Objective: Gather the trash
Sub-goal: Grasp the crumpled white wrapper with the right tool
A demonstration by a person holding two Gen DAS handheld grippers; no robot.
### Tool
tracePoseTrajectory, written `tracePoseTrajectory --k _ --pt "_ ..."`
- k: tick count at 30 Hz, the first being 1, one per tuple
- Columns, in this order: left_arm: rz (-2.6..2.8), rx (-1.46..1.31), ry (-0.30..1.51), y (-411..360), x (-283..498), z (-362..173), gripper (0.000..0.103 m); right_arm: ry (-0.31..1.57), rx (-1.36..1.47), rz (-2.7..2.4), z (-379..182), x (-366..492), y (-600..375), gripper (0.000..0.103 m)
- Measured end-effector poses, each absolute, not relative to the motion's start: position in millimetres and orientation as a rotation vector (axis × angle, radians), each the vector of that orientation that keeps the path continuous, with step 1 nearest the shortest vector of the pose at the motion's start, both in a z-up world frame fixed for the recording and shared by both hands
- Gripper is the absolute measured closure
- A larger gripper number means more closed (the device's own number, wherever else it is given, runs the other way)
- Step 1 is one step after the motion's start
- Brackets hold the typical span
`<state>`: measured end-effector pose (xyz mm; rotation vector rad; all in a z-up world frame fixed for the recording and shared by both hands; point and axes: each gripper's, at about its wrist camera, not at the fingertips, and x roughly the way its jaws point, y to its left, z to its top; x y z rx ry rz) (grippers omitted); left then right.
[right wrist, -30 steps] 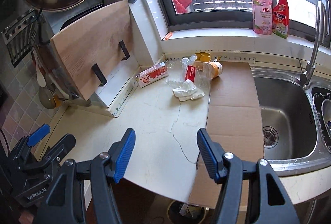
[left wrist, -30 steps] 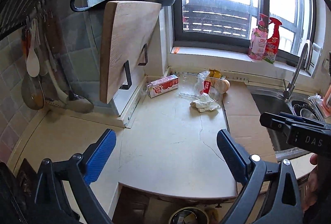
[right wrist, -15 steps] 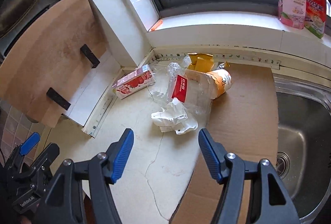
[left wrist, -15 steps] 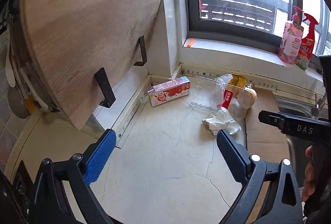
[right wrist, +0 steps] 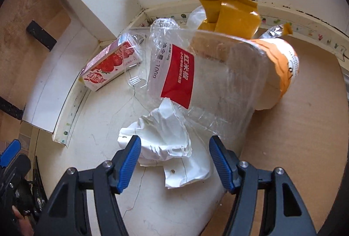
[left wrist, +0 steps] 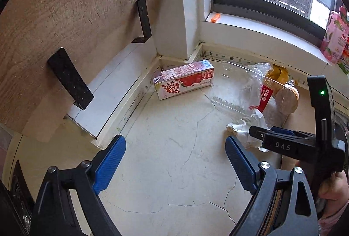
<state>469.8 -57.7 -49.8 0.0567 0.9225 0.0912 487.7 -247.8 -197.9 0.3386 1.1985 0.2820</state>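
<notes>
The milk carton (left wrist: 184,80) is pink with red strawberries; the crumpled tissue (right wrist: 161,137) is white; the cup (right wrist: 281,70) is orange and white.

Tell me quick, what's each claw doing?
Left gripper: open, jaws just narrowed slightly, nothing between.
Right gripper: open around the crumpled tissue, not gripping.

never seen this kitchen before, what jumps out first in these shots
A heap of trash in the counter corner under the window: a crumpled white tissue in front, a clear plastic bag with a red label behind it, and an orange paper cup lying on its side on the cardboard. A strawberry milk carton lies apart to the left. The right gripper hangs open over the tissue.
</notes>
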Motion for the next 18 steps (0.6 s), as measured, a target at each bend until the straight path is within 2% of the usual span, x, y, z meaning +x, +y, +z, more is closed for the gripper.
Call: tracePoseTrajectory --k 6,8,10,18 --pt "0.095 0.055 0.952 -59 480 -63 0.012 1.158 0.276 0.339 -201 488 -231 0.040" --pt "0.098 0.063 0.956 -61 482 -66 0.012 1.148 0.259 0.363 -201 488 -227 0.053" --pt "0.096 0.064 0.959 -62 484 -67 0.012 1.146 0.246 0.384 -198 487 -225 0.080" --pt "0.036 0.033 0.964 -78 492 -58 0.012 1.066 0.313 0.427 -157 465 -248 0.084"
